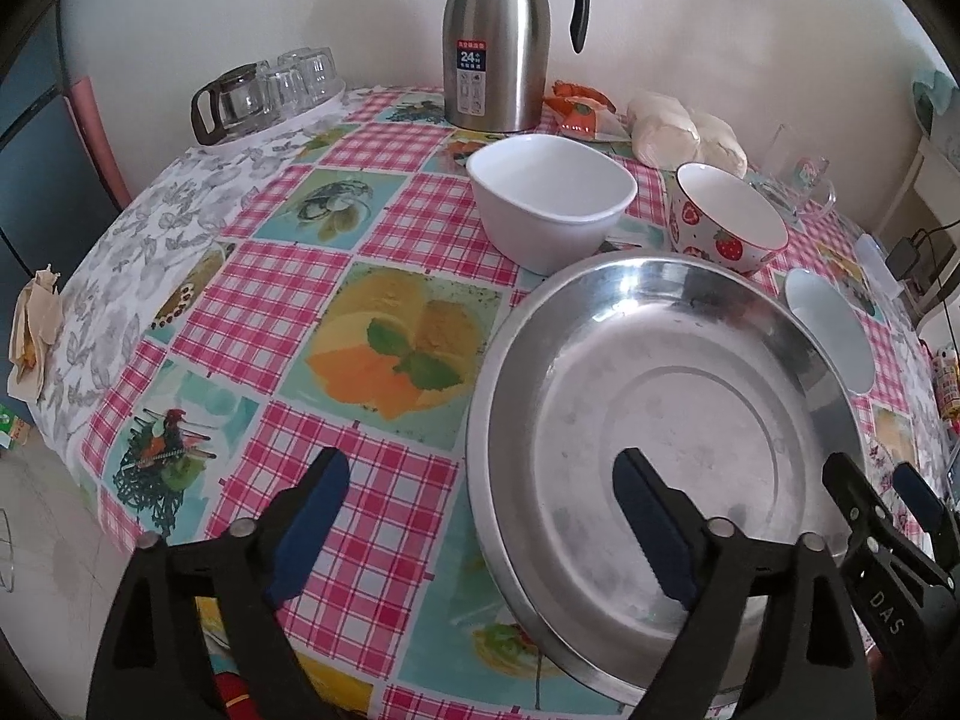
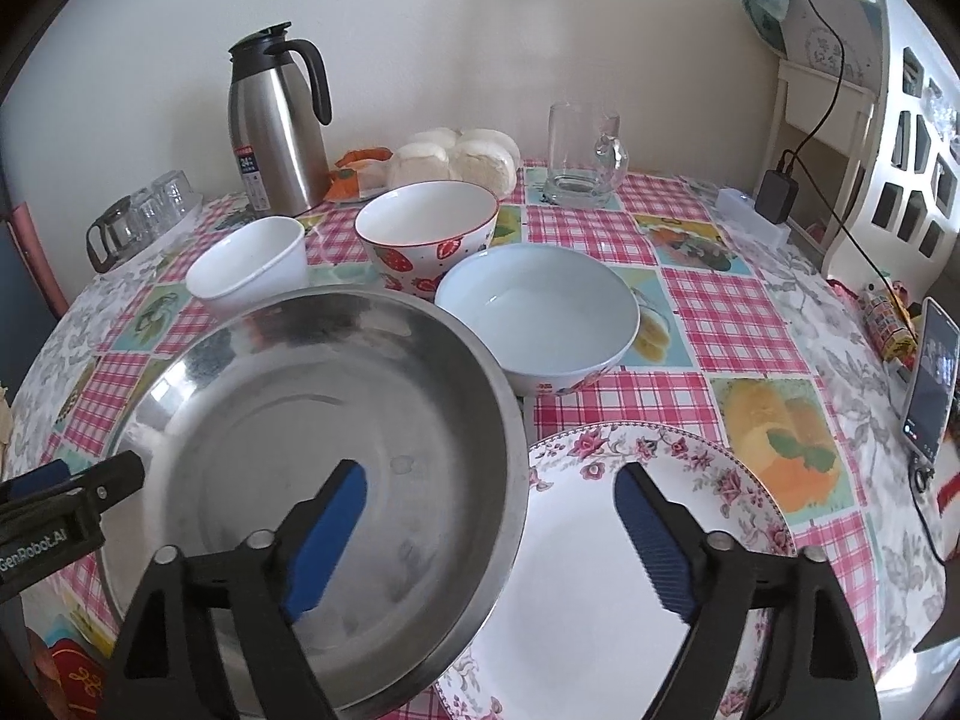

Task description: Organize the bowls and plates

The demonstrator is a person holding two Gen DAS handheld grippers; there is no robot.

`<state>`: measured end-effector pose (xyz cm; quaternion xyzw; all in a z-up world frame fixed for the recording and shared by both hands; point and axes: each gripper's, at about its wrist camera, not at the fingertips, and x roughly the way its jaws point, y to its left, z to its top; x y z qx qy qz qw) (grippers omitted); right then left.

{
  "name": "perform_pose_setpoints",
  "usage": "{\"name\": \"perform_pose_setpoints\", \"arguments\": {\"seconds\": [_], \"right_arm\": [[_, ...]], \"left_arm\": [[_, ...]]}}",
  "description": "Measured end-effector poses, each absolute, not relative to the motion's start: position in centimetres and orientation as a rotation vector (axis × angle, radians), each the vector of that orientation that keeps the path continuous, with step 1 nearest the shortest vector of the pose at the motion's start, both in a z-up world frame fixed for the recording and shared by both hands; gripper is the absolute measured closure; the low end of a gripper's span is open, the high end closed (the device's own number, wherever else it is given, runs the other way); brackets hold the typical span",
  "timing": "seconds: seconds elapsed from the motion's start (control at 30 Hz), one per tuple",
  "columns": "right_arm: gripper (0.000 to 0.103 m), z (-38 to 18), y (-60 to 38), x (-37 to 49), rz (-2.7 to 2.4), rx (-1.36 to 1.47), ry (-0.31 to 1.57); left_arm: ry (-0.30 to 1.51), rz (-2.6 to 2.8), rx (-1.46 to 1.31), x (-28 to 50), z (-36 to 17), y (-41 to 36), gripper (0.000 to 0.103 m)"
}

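Steel catches the light first — a wide metal dish (image 2: 336, 456) sits near the front edge of the table, on a checked cloth (image 1: 258, 312) printed with fruit pictures. Its right rim overlaps a flowered plate (image 2: 690, 468) lying just beside it. Behind the dish stand three bowls: a plain white one (image 1: 549, 204) to the left, a strawberry-patterned one (image 2: 429, 234) in the middle, and a pale blue one (image 2: 540, 312) to the right, close to the dish's far rim.

Both tongs hang released, holding nothing. The left gripper (image 1: 480, 531) hovers over the dish's left rim, one blue pad over the cloth and the other over the dish floor. The right gripper (image 2: 495, 540) hovers over the dish's right rim — one pad above the steel, the other above the flowered plate.

Farther back, by the wall, are a steel thermos jug (image 1: 498, 42), some upturned glasses (image 1: 282, 87), a bag of white buns (image 2: 456, 159) and a glass mug (image 2: 585, 156). A phone (image 2: 930, 378) leans at the right edge.
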<state>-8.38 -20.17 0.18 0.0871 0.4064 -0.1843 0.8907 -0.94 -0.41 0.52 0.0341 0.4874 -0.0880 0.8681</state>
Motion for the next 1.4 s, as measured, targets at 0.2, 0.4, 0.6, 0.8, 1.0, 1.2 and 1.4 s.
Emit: {"name": "perform_pose_setpoints", "arguments": {"seconds": [0.2,0.4,0.6,0.8,1.0,1.2,1.4], "right_arm": [[0.000,0.0,-21.1,-8.7,-0.395,0.221,0.848],[0.000,-0.1,-21.5,-8.8,-0.415,0.237,0.850],[0.000,0.2,-22.2,-9.4,-0.438,0.258,0.838],[0.000,1.3,-23.7,-10.6,-0.457,0.312,0.797],[0.000,1.7,-25.6,-12.2,-0.474,0.354,0.787],[0.000,1.6,-28.5,-14.8,-0.539,0.387,0.797],[0.000,0.8,-31.7,-17.6,-0.611,0.441,0.806]], "left_arm": [[1.004,-0.160,0.061,-0.9,0.5,0.0,0.001],[0.994,-0.164,0.060,-1.0,0.7,-0.1,0.001],[0.941,-0.201,0.043,-1.6,1.7,-0.5,0.001],[0.875,-0.255,0.005,-2.5,3.0,-1.1,0.001],[0.866,-0.343,0.005,-4.1,3.6,-3.0,0.001],[0.818,-0.469,0.029,-6.8,4.8,-5.8,0.001],[0.801,-0.588,0.105,-10.1,5.3,-9.4,0.001]]}}
